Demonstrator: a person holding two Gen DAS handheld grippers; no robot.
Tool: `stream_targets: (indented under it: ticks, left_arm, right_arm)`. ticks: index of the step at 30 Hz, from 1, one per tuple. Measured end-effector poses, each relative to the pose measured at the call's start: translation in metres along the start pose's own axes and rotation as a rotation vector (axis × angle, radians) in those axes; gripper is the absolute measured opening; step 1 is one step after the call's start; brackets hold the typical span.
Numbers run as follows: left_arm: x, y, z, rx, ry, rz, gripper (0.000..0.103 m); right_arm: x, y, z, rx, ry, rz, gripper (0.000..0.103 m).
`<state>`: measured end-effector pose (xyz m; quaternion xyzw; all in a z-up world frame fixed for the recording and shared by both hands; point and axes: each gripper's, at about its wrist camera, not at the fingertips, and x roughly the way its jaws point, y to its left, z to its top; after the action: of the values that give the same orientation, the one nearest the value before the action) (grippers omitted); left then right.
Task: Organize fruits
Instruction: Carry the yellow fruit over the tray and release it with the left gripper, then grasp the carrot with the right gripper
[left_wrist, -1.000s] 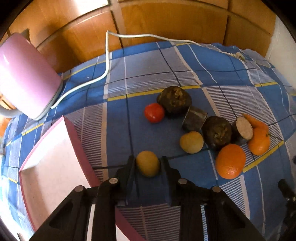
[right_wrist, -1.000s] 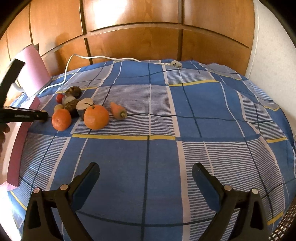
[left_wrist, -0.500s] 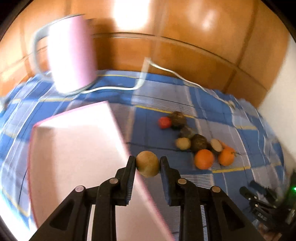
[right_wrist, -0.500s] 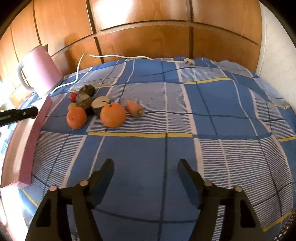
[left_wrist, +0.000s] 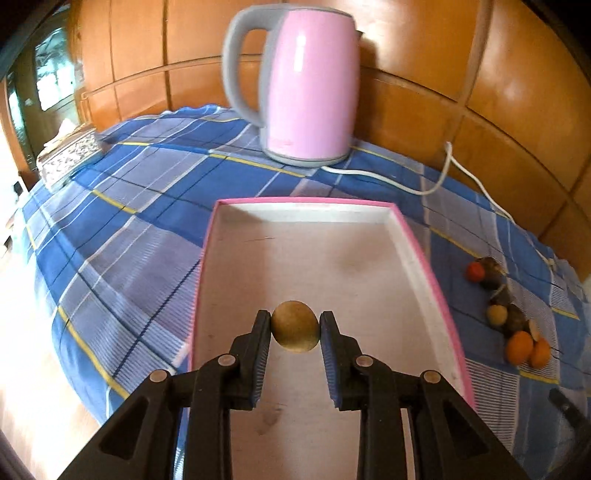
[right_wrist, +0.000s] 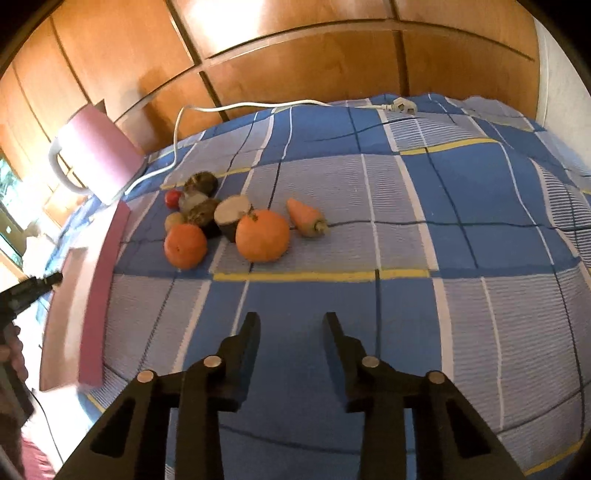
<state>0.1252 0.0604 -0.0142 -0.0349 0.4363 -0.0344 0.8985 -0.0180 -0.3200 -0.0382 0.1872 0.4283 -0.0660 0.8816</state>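
My left gripper (left_wrist: 295, 326) is shut on a small round yellow-brown fruit (left_wrist: 294, 326) and holds it above the pink-rimmed white box (left_wrist: 421, 254). The other produce lies in a cluster on the blue checked cloth: two oranges (right_wrist: 262, 235) (right_wrist: 185, 245), a carrot (right_wrist: 306, 217), a small red fruit (right_wrist: 172, 198), a pale round fruit (right_wrist: 173, 220) and dark tubers (right_wrist: 201, 182). The cluster also shows in the left wrist view (left_wrist: 506, 314), to the right of the box. My right gripper (right_wrist: 290, 330) is open and empty, above the cloth in front of the oranges.
A pink electric kettle (left_wrist: 308, 85) stands behind the box, its white cord (left_wrist: 424, 184) trailing across the cloth to a plug (right_wrist: 402, 105). A patterned tin (left_wrist: 68, 157) sits at the far left. Wooden panels back the table. The box edge (right_wrist: 99, 295) lies left of the cluster.
My left gripper has lifted the yellow-brown fruit off the cloth and swung it left over the box. My right gripper has narrowed its opening and moved closer to the fruit cluster.
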Motion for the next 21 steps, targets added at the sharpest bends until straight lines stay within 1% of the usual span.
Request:
stream_targets:
  ticks: [1, 2, 4, 5, 6, 12, 13, 14, 16, 18, 21]
  left_arm:
    - [0.001, 0.002, -0.001, -0.01, 0.002, 0.002, 0.028]
    - [0.002, 0.003, 0.001, -0.014, 0.005, -0.001, 0.032]
    - [-0.002, 0.004, -0.003, -0.019, -0.005, 0.003, 0.042]
    - [-0.003, 0.003, -0.003, -0.024, -0.011, 0.003, 0.049]
    - [-0.006, 0.004, -0.005, -0.027, -0.017, 0.0, 0.052]
    - [-0.03, -0.001, -0.018, -0.036, -0.056, -0.034, 0.06]
    - [-0.034, -0.002, -0.021, -0.035, -0.061, -0.044, 0.06]
    - [-0.037, -0.003, -0.023, -0.032, -0.063, -0.049, 0.06]
    - [-0.042, -0.006, -0.029, -0.026, -0.057, -0.068, 0.061]
    - [-0.045, -0.009, -0.033, -0.024, -0.046, -0.083, 0.062]
    - [-0.047, -0.012, -0.041, -0.031, -0.027, -0.111, 0.062]
  right_arm:
    - [0.0, -0.001, 0.004, 0.01, -0.001, 0.009, 0.031]
    - [0.0, -0.002, 0.008, 0.018, -0.004, 0.015, 0.031]
    - [0.001, -0.003, 0.018, 0.027, -0.012, 0.019, 0.031]
    - [0.001, -0.004, 0.022, 0.029, -0.014, 0.018, 0.031]
    - [0.002, -0.004, 0.026, 0.032, -0.016, 0.02, 0.031]
    - [0.016, -0.011, 0.05, 0.069, 0.005, 0.017, 0.031]
    - [0.02, -0.011, 0.053, 0.071, 0.008, 0.006, 0.029]
    - [0.024, -0.012, 0.056, 0.073, 0.012, -0.002, 0.025]
    - [0.03, -0.016, 0.062, 0.087, 0.029, -0.007, 0.024]
    - [0.036, -0.019, 0.066, 0.095, 0.049, -0.017, 0.022]
    - [0.047, -0.022, 0.071, 0.104, 0.1, 0.019, 0.022]
